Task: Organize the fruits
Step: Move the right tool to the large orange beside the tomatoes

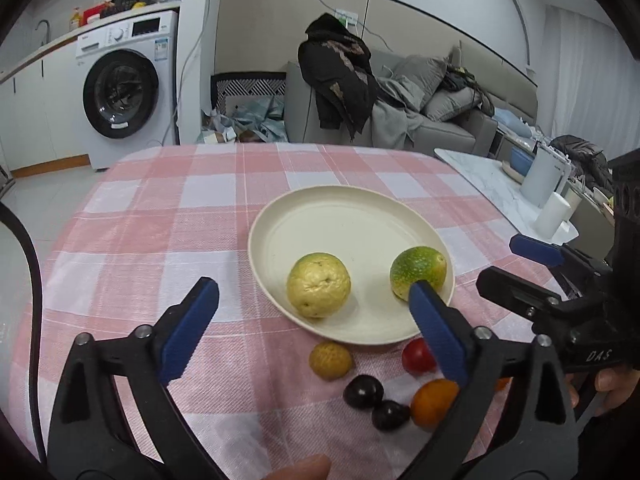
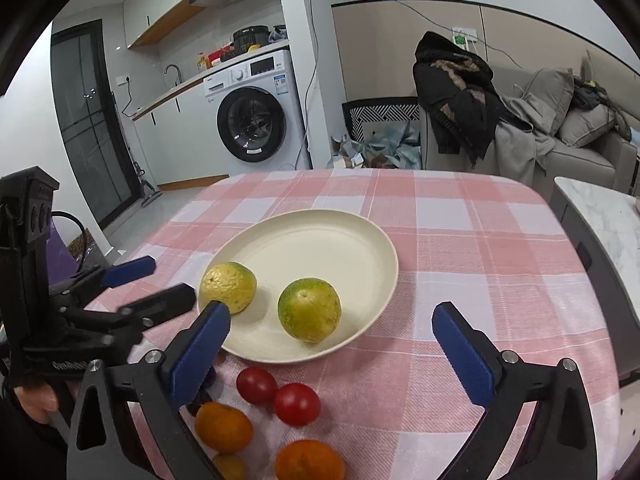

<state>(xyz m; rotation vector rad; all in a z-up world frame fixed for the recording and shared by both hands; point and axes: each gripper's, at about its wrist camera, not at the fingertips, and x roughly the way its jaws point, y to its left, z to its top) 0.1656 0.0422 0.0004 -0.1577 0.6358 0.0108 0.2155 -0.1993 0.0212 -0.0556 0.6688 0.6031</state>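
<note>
A cream plate (image 1: 344, 216) (image 2: 320, 236) sits on the pink checked tablecloth. On it lie a yellow-green citrus (image 1: 318, 289) (image 2: 228, 287) and a greener citrus (image 1: 418, 272) (image 2: 309, 309). In front of the plate lie a small yellow fruit (image 1: 331, 360), two dark plums (image 1: 363, 391), red tomatoes (image 2: 296, 404) (image 1: 418, 356) and small oranges (image 2: 223, 426) (image 1: 434, 402). My left gripper (image 1: 314, 292) is open and empty, near the plate's front edge. My right gripper (image 2: 332, 316) is open and empty, just in front of the plate, and shows at the right in the left wrist view (image 1: 516, 264).
The table's far edge drops to a floor with a washing machine (image 2: 256, 116) and a grey sofa (image 2: 560, 140). A white marble side table (image 1: 492, 188) with a white jug (image 1: 544, 180) stands to the right.
</note>
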